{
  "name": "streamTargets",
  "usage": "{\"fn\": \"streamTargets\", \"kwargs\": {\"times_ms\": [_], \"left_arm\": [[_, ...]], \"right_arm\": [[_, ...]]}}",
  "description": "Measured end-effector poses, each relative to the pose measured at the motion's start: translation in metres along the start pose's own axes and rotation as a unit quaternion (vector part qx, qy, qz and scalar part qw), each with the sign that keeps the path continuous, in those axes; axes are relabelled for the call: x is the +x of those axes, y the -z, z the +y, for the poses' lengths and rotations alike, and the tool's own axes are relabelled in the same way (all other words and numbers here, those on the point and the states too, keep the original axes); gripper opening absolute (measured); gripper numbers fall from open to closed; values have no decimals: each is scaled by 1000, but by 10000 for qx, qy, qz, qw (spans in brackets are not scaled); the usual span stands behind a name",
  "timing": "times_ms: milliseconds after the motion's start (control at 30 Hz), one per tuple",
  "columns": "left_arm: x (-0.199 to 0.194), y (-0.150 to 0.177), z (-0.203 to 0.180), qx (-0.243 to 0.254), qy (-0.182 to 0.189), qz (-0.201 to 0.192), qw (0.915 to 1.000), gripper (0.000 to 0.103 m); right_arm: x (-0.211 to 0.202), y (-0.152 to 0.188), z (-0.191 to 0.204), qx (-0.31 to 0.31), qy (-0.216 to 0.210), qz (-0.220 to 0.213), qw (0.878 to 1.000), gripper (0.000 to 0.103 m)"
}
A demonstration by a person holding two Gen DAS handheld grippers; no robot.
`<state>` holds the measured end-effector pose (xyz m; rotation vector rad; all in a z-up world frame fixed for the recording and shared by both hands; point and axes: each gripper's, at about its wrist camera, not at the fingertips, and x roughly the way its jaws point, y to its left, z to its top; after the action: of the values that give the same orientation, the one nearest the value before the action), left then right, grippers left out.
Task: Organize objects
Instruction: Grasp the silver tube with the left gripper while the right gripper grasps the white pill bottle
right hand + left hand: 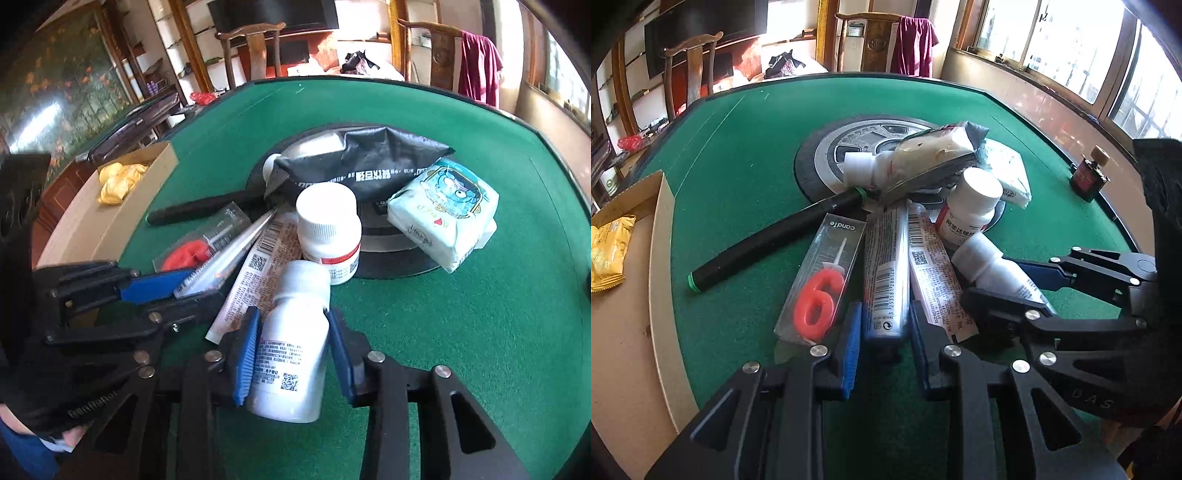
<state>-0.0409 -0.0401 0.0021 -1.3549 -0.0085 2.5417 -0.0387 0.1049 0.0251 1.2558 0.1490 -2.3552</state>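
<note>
A pile of small items lies on the green table [738, 155]. My left gripper [886, 332] has its jaws around the end of a silver-blue tube [886, 269], touching both sides. Beside it lie a boxed red "6" candle [822, 288], a white printed tube [934, 273] and a black marker [768, 240]. My right gripper [291, 343] is shut on a lying white bottle [291, 350]; it also shows in the left wrist view [993, 269]. An upright white bottle [328, 229], a black snack bag [362, 162] and a tissue pack [443, 206] lie behind.
A cardboard box [659, 236] holding a yellow packet [609, 251] stands at the table's left edge. A small dark bottle [1089, 173] stands at the right rim. A round centre panel [827, 147] lies under the pile. Wooden chairs stand behind the table.
</note>
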Motion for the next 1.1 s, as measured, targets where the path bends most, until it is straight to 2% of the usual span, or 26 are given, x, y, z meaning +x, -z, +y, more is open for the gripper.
{"fn": "streamTargets", "kwargs": {"times_ms": [67,233,667,767,967,1100], "left_arm": [[0,2,-4,94,-101,-85,9999,24],[-7,2,3,-50,34,-252,9997,24],[-21,-2,6,-129,60,-606,9981,24],[-30,-2,5,-108,124,-809,9966,24],[-34,-3,8,-119,-3,-992,9950,24],[-51,-3,10,-111,-36,-1437,9895,23]], "right_arm": [[-6,6,-7,-37,31,-61,10000,38],[-18,5,-24,199,-123,-286,9993,38],[-18,3,-10,106,-365,-321,9988,38],[-17,3,-8,82,-378,-306,9988,38],[-17,2,-7,101,-380,-338,9987,38],[-19,0,-6,92,-409,-378,9984,38]]}}
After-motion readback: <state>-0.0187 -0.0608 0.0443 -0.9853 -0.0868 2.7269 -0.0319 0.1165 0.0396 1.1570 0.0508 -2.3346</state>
